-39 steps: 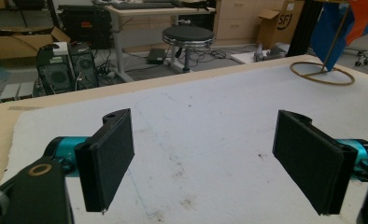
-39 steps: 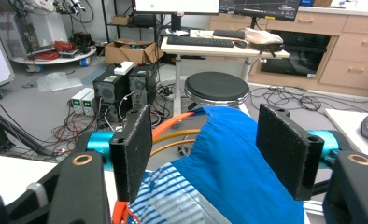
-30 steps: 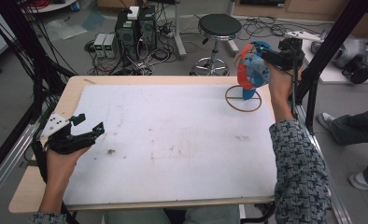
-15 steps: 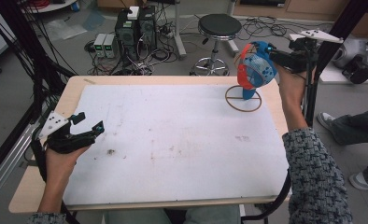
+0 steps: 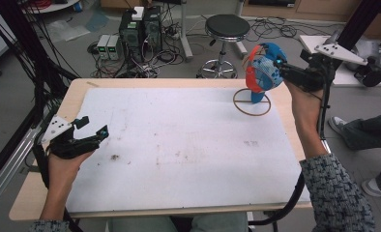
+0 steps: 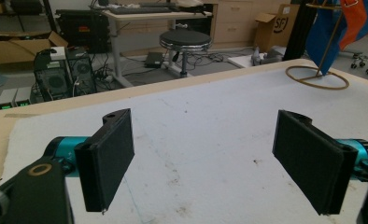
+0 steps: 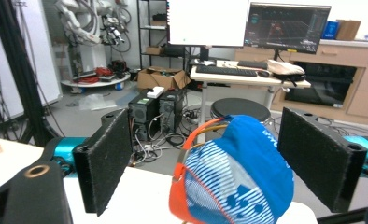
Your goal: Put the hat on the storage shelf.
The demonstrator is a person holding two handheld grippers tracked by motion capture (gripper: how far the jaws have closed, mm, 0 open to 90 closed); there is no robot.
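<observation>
White table mat [image 5: 179, 145] — bare middle; cap [image 5: 263, 72] at far-right edge.

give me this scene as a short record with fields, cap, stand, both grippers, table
cap: blue and white with an orange brim, sitting on top of the stand
stand: thin wire post on a ring base, far right part of the table
right gripper: open, level with the cap, jaws either side of it, not closed on it
left gripper: open, holding nothing, near left edge
table: wooden top with a white mat, some small dark specks
</observation>
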